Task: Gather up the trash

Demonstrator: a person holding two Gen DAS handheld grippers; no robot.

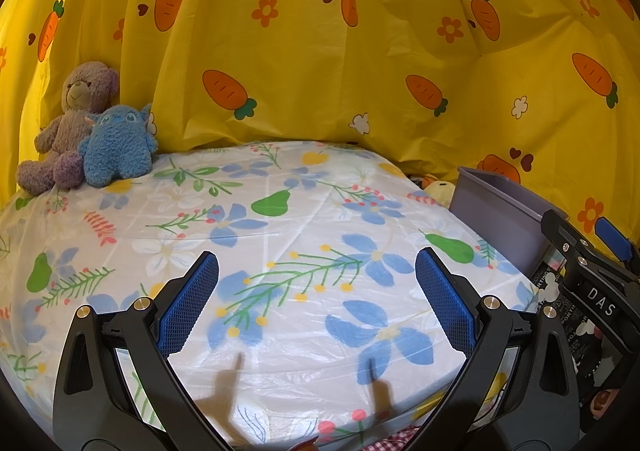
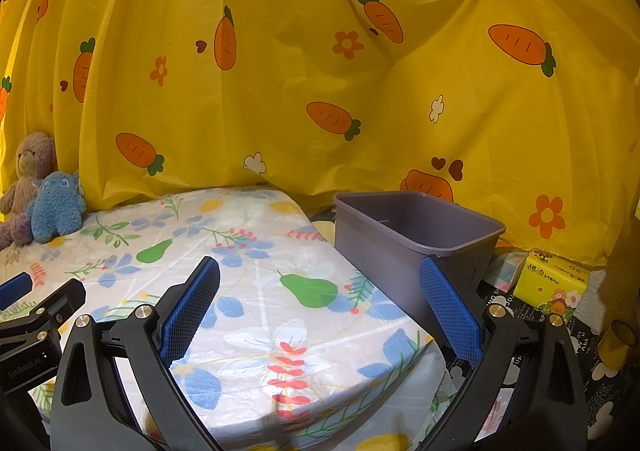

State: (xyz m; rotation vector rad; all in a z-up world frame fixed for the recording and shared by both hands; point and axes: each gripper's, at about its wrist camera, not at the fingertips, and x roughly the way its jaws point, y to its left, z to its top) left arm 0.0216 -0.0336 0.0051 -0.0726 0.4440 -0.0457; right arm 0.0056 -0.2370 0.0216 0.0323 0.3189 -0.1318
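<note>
The right gripper [image 2: 320, 307] gapes wide, empty — the grey bin [image 2: 404, 239] stands just beyond its right finger. The left gripper [image 1: 318, 303] likewise gapes empty over the table [image 1: 280, 235].

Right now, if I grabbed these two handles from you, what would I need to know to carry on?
Left tool: open, holding nothing, over the floral tablecloth.
Right tool: open, also holding nothing, near the table's right edge.
Grey bin: beside the table on the right; what shows of its inside looks empty.
Possible trash: yellow tissue pack and small items past the bin.
No pickup under way; collecting remains.
</note>
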